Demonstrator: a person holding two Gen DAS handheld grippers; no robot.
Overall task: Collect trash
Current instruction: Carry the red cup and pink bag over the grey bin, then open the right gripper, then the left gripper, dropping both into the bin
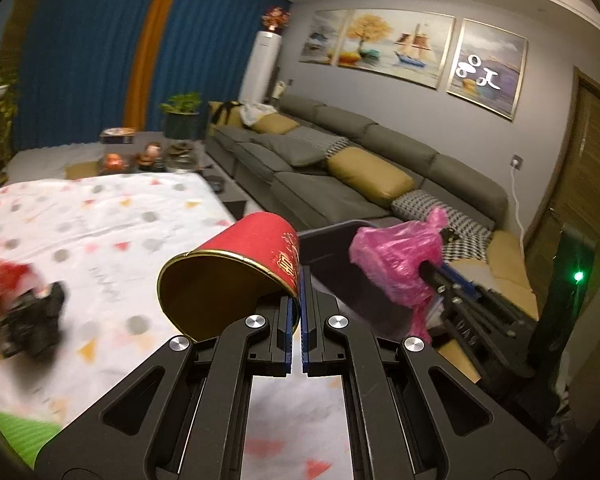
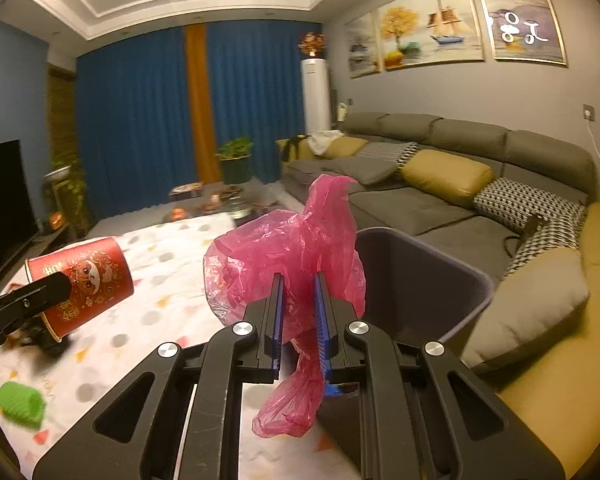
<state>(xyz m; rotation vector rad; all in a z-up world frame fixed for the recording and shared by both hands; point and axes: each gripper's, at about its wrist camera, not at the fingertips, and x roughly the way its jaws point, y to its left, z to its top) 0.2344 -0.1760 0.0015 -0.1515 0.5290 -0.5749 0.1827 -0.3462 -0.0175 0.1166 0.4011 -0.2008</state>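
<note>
Tongs busy — left tongs [image 1: 300, 280] pinch red paper cup [image 1: 236, 264] rim, right tongs [image 2: 299, 284] clamp pink plastic bag [image 2: 284, 248] beside grey bin [image 2: 420, 280].

Tilted red paper cup [image 1: 236, 272] held aloft, crumpled pink plastic bag [image 2: 284, 256] beside grey bin [image 2: 424, 280]

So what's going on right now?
Left gripper pinching red cup rim. Right gripper clamped on pink bag. Grey bin ahead, unobstructed.

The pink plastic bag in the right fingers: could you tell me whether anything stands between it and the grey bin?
Nothing visible does: the pink plastic bag hangs just left of the grey bin, whose open mouth looks unobstructed.
</note>
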